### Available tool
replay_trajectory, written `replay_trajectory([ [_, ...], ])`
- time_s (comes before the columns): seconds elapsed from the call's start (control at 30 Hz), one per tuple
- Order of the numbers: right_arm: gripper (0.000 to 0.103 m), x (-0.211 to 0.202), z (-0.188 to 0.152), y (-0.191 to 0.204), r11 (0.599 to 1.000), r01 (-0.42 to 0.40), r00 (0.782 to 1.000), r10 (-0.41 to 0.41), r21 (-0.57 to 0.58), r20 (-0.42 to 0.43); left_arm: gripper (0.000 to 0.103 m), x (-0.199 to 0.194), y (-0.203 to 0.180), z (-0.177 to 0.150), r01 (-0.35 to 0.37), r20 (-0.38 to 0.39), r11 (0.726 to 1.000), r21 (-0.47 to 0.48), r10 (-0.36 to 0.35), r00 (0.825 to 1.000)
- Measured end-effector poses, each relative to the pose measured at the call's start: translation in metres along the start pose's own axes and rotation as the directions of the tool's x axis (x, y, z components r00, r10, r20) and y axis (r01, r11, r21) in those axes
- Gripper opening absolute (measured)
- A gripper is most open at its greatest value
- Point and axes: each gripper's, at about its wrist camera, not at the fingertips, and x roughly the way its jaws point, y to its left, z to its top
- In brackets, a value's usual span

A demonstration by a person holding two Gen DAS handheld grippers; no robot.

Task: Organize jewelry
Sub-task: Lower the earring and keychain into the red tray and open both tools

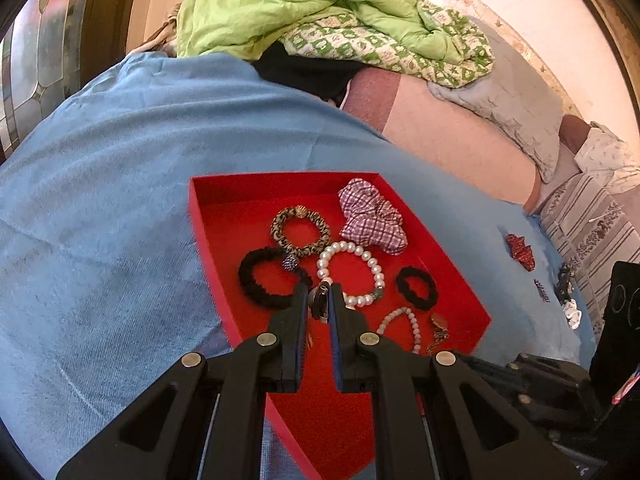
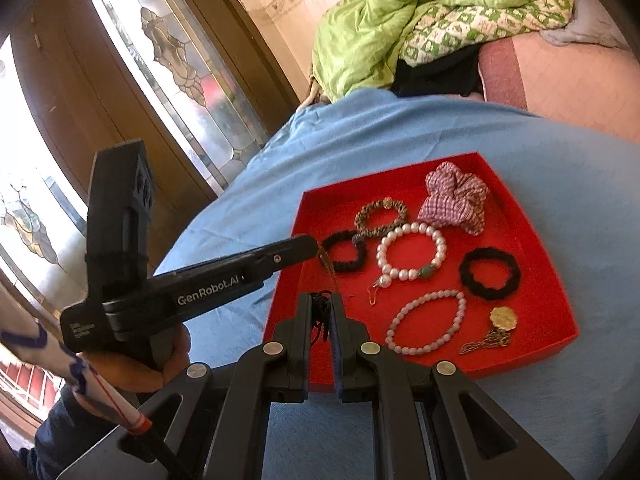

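**Mia:** Blue cloth covers the bed, right? What sits closest to us?

**Ben:** Closest is the left gripper. Its two fingers are pressed in on a small dark thing with a shiny bit. I can't tell what it is. It hangs over the near part of the red tray.

**Mia:** And the right gripper?

**Ben:** Its fingers pinch a black stringy thing, right at the near left edge of the tray. From that side, a thin gold chain dangles from the left gripper's tip.

**Mia:** What is in the tray?

**Ben:** Near the front lies a small pale bead bracelet. Just right of it is a gold chain with a round charm. A bit farther are a small black hair tie on the right, a big white pearl bracelet in the middle, and another black hair tie on the left. Behind those is a spotted brown hair tie. It touches the left black one. In the far right corner sits a checked scrunchie.

**Mia:** Anything outside the tray?

**Ben:** Yes. On the cloth to the right is a red bow, and a few little clips lie near it. I can't make those out well.

**Mia:** And far away?

**Ben:** A green blanket is bunched up at the far end. A glass door stands far to the left.
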Motion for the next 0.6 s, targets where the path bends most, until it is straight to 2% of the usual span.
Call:
replay_trajectory([
  [0.6, 0.010, 0.026, -0.017, -0.010, 0.998, 0.055, 0.996, -0.053, 0.020, -0.068, 0.010, 0.019, 0.002, -0.002, -0.066, -0.047, 0.997, 0.037, 0.068, 0.997],
])
